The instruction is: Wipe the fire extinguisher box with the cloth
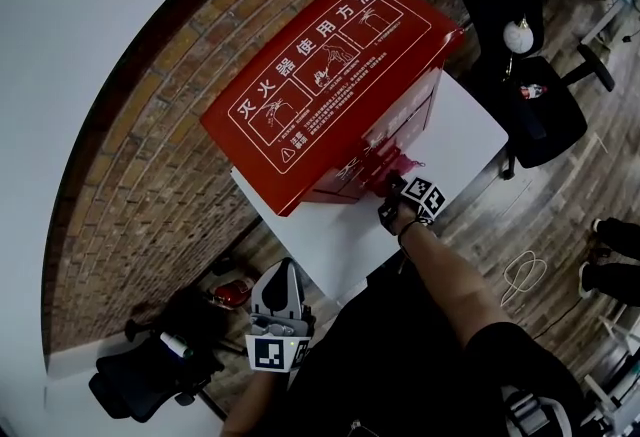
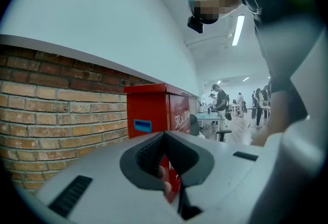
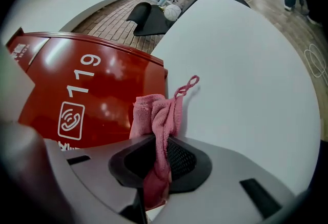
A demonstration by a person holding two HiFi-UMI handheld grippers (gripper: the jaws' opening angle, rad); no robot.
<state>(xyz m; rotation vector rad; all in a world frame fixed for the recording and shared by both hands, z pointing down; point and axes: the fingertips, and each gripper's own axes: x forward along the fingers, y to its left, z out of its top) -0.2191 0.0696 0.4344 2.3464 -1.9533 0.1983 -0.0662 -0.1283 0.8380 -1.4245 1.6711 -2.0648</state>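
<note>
The red fire extinguisher box (image 1: 320, 75) with white instruction print lies on a white table (image 1: 470, 125) against a brick wall. My right gripper (image 1: 397, 189) is at the box's front face, shut on a pink cloth (image 1: 392, 175). In the right gripper view the cloth (image 3: 156, 115) bunches out of the right gripper (image 3: 159, 161), beside the box's "119" panel (image 3: 87, 89) and over the table (image 3: 246, 74). My left gripper (image 1: 283, 275) hangs low off the table's near corner, jaws together and holding nothing. In its own view the left gripper (image 2: 166, 166) points toward the box (image 2: 148, 105).
A brick wall (image 1: 150, 155) runs behind the box. A black office chair (image 1: 530, 95) with a white round object (image 1: 518, 37) stands past the table's right end. Another black chair (image 1: 150, 375) is at the lower left. A cable loop (image 1: 525, 270) lies on the floor. People (image 2: 223, 102) stand far off.
</note>
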